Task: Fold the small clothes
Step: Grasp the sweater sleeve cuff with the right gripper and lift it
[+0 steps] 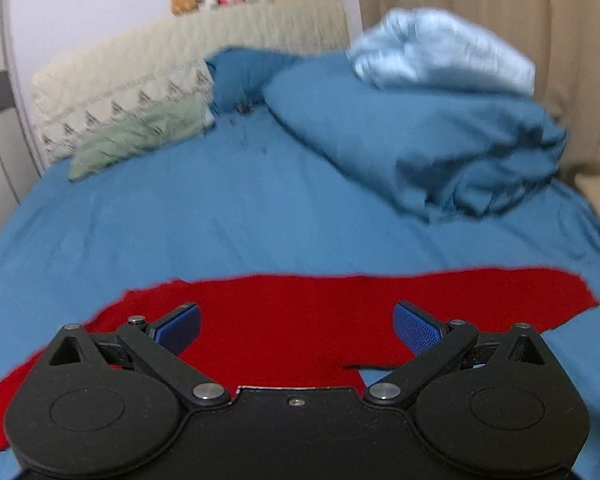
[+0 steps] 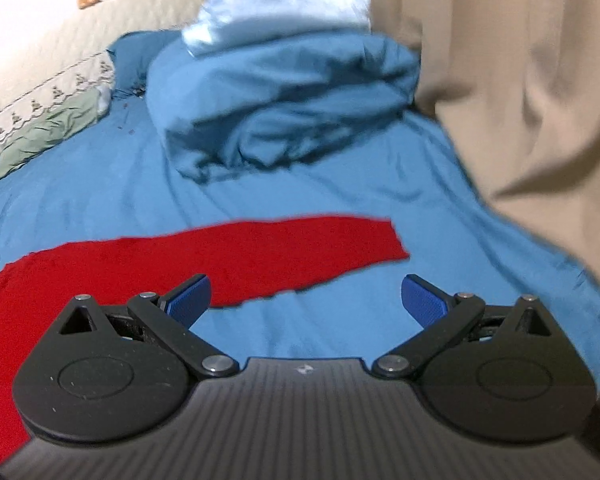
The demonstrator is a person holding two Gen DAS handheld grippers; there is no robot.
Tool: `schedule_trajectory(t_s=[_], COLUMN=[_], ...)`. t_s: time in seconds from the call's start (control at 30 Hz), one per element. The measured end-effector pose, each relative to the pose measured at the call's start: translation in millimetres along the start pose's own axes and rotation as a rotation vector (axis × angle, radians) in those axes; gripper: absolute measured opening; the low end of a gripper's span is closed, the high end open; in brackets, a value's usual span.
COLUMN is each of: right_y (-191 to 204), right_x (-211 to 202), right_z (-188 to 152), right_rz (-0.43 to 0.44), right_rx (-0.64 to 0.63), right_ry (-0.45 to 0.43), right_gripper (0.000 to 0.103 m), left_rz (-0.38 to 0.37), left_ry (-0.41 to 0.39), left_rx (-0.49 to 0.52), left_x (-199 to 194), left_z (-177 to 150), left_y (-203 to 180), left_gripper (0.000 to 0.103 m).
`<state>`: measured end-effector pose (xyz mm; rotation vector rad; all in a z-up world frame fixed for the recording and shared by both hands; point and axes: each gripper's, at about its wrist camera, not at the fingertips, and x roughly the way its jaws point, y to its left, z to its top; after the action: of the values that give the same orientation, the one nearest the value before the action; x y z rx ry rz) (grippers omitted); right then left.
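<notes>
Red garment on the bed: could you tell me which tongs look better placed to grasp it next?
Left, probably. The left tongs are open directly over the red garment, while the right tongs are open mostly over the blue bedsheet beside its edge.

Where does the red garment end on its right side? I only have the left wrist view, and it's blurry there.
Observer: In the right wrist view the flat red fabric garment ends in a squared tip lying on the blue bed sheet.
Operator: Is the right gripper on it?
Observer: No. The right gripper is open, and only bare sheet shows between its blue pads.
Operator: Anything beside that tip?
Observer: A beige curtain drapes onto the bed's right edge, apart from the garment.
</notes>
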<state>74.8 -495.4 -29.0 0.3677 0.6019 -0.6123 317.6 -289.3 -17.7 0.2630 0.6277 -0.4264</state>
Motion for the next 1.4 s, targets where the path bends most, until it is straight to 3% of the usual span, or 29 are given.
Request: schedule_trajectory(t_s=[0.2, 0.47, 0.53, 0.67, 0.73, 0.83, 0.97, 1.17, 1.3, 1.4], right_y=[-22.6, -24.9, -25.5, -31.4, -32.9, -39.9, -34.2, 30.6, 111.5, 188.0], right_x=[77.7, 140.8, 155.8, 176.5, 182.2, 186.4, 178.0, 135.2, 105.1, 90.9], right_z=[-44.2, -43.3, -37.5, -30.0, -25.5, -19.4, -4.0, 45.1, 70.7, 73.5], right_rz=[0.052, 0.094, 0.102, 0.087, 0.063, 0.060, 0.067, 0.211, 0.388, 0.529], right_rx=[0.108, 0.139, 0.147, 0.202, 0.215, 0.269, 0.270, 0.184, 0.079, -0.044], right_ry=[0.077, -0.028, -0.037, -0.056, -0.062, -0.063, -0.078, -0.179, -0.244, -0.271], right_gripper=[0.103, 0.103, 0.088, 0.065, 0.036, 0.023, 0.020, 0.020, 0.020, 0.020], left_rz=[-0.037, -0.021, -0.045, -0.048, -0.048, -0.054, -0.019, 0.017, 0.074, 0.138], left_ry=[0.096, 0.195, 0.225, 0.213, 0.210, 0.208, 0.168, 0.062, -0.025, -0.047], left_rx=[-0.010, -0.077, -0.110, -0.133, -0.129, -0.130, -0.109, -0.124, -0.151, -0.146], left_x=[77.1, 147.8, 159.0, 162.5, 162.3, 160.1, 147.9, 95.4, 54.3, 33.9], left_z=[-24.5, -41.1, -44.8, -45.7, -45.9, -47.0, -37.5, -17.7, -14.4, -18.2], left_y=[-3.2, 7.7, 14.6, 21.6, 22.7, 28.7, 40.4, 91.0, 137.3, 172.2], left_gripper=[0.103, 0.103, 0.103, 0.103, 0.103, 0.103, 0.103, 0.103, 0.103, 0.103])
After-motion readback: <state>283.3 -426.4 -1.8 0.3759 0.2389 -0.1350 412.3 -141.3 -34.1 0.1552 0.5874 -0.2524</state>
